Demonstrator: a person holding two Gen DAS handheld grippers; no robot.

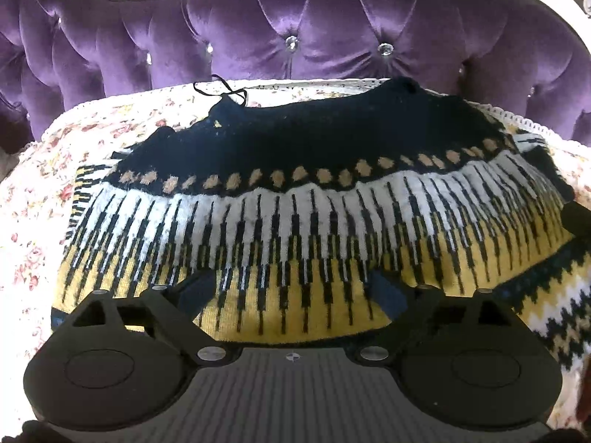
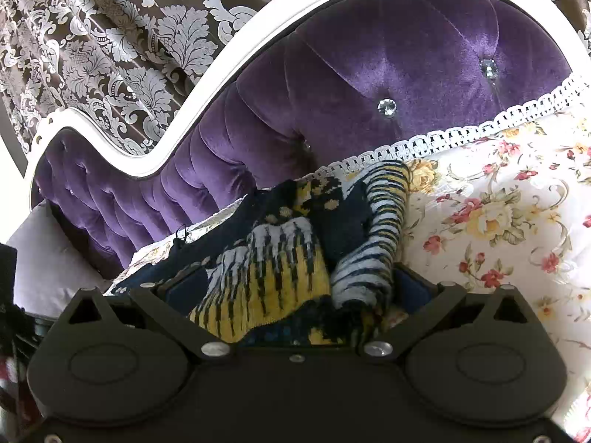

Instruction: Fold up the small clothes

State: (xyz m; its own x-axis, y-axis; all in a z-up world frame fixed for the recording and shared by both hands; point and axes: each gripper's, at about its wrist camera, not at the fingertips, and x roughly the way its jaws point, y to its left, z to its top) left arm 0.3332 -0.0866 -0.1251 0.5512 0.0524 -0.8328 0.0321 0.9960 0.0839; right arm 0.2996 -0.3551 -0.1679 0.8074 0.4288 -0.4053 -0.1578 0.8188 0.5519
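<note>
left gripper (image 1: 291, 291) we find spread wide over the sweater (image 1: 295, 203), lying flat on the floral cover (image 1: 33, 199); right gripper (image 2: 299, 288) likewise parted, bunched sleeve (image 2: 373, 236) at 12 o'clock.

Right gripper's fingers (image 2: 413, 288) partly behind bunched sweater (image 2: 280, 258).

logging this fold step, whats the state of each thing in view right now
black, white and yellow knitted sweater: spread across the seat, not folded
sweater's striped sleeve: bunched up, lying between the right gripper's fingers
left gripper: open, over the sweater's yellow band
right gripper: open, knit between its fingers
floral quilted cover: spread flat on the seat under the sweater
</note>
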